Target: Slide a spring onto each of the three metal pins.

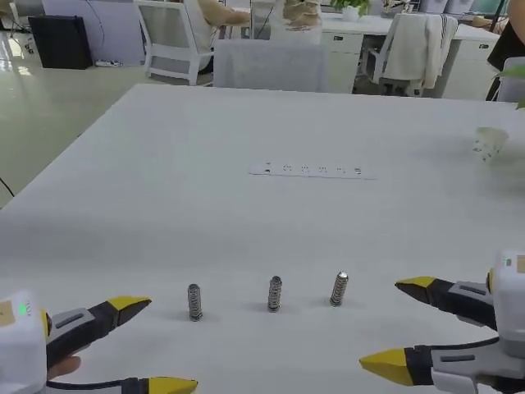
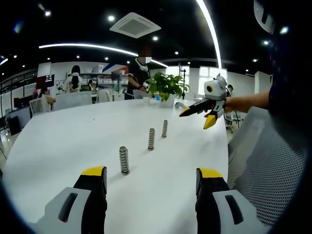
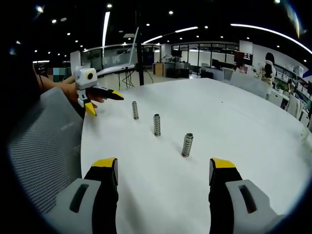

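Apparently the three springs [image 1: 275,294] already sit on their pins [image 1: 343,277], in a row near the front edge of the bench [image 1: 246,123]. They look light and springy, so a gentle pinch at the middle coils seems best. The left gripper [image 1: 170,343] and right gripper [image 1: 380,322] are both spread, holding nothing.

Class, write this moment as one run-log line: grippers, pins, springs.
left gripper: open, empty | right gripper: open, empty | three pins: standing on table, spring on each
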The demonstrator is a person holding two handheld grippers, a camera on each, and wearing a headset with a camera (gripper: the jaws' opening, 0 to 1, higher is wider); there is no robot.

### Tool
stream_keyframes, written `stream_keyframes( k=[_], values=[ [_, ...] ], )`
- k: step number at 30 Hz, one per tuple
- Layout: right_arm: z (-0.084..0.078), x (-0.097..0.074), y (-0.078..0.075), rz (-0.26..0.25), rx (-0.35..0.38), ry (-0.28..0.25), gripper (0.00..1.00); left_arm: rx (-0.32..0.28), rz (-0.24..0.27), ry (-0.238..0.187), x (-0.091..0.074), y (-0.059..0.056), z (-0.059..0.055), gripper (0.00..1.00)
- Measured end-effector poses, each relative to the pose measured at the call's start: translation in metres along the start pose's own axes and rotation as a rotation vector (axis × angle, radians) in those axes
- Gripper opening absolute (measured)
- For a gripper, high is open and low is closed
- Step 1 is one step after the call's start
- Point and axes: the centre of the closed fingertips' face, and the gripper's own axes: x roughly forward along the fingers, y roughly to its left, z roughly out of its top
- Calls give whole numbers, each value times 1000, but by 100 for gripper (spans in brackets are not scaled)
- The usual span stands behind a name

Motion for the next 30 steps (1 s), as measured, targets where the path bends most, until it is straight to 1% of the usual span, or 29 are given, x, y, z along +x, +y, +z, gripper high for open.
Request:
stream_keyframes(
  k=[12, 20, 30],
  values=[
    [4, 3, -1, -5, 4, -12, 79, -2, 6, -11, 3, 1, 2, 77],
    [7, 6, 0, -6, 3, -20, 80, -2, 7, -13, 3, 2, 3, 78],
    [4, 6, 0, -9, 4, -15, 80, -5, 12, -11, 2, 3, 1, 79]
  ],
)
